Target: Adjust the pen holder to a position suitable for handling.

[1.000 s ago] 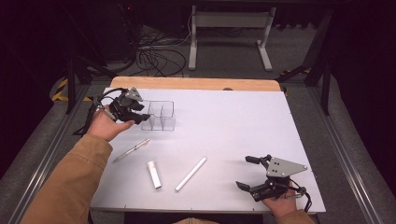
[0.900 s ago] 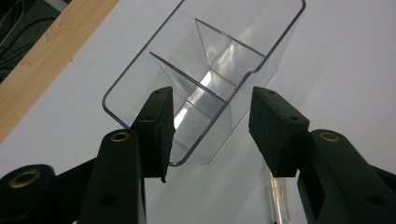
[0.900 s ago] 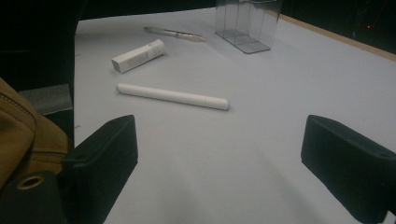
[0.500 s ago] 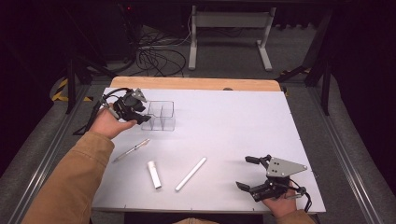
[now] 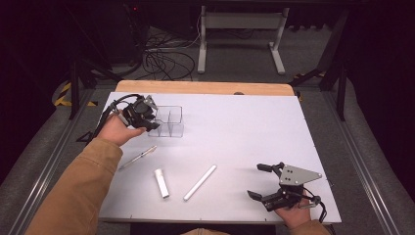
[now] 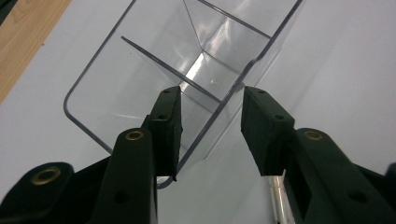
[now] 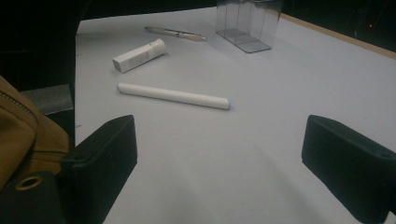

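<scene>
A clear divided plastic box point(image 5: 169, 121) point(image 6: 187, 60) stands upright at the back left of the white table point(image 5: 244, 132). My left gripper point(image 5: 150, 122) point(image 6: 210, 100) is at the box's left end. One jaw is inside the box and the other outside, so a clear side wall runs between them. Its jaws have just been closing, and a gap still shows beside the wall. My right gripper point(image 5: 255, 181) point(image 7: 219, 128) rests wide open at the front right with nothing between its jaws.
A pen point(image 5: 138, 157) point(image 7: 175, 32), a short white tube point(image 5: 161, 183) point(image 7: 138, 55) and a long white stick point(image 5: 200, 182) point(image 7: 173, 96) lie at the front left and middle. A wooden strip point(image 5: 205, 88) edges the far side of the table.
My left gripper has edged slightly right onto the end of the clear box, and its jaws look narrower. The right gripper and the loose items have not moved.
</scene>
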{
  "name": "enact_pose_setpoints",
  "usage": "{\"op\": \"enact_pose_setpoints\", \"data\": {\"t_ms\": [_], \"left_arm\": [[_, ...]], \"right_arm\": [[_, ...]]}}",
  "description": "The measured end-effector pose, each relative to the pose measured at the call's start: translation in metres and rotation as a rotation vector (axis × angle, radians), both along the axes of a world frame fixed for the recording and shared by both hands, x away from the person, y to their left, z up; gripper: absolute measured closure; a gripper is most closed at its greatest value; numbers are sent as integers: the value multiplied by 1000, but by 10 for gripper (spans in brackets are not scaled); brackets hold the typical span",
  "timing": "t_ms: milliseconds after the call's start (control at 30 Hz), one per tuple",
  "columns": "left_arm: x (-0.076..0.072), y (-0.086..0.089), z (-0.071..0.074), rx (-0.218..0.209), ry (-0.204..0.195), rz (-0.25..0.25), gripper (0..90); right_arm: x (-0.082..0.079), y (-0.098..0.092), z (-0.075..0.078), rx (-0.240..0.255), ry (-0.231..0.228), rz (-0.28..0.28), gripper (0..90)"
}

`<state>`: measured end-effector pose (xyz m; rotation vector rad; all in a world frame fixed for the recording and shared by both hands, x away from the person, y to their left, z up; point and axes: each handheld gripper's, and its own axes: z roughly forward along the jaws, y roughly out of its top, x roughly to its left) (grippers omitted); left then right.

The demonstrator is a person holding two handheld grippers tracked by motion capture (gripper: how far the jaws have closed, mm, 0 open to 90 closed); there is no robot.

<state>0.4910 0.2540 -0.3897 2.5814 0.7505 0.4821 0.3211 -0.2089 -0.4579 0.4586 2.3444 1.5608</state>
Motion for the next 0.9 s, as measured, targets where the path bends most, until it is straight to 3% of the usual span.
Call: {"op": "enact_pose_setpoints", "data": {"t_ms": [300, 667, 900], "left_arm": [[-1, 2, 0, 3, -19, -27, 615], [-4, 3, 4, 2, 22, -58, 680], [-11, -12, 12, 8, 48, -174, 841]], "right_arm": [[0, 0, 0, 2, -2, -3, 106], [1, 0, -1, 1, 13, 7, 103], [1, 0, -1, 0, 14, 10, 102]]}}
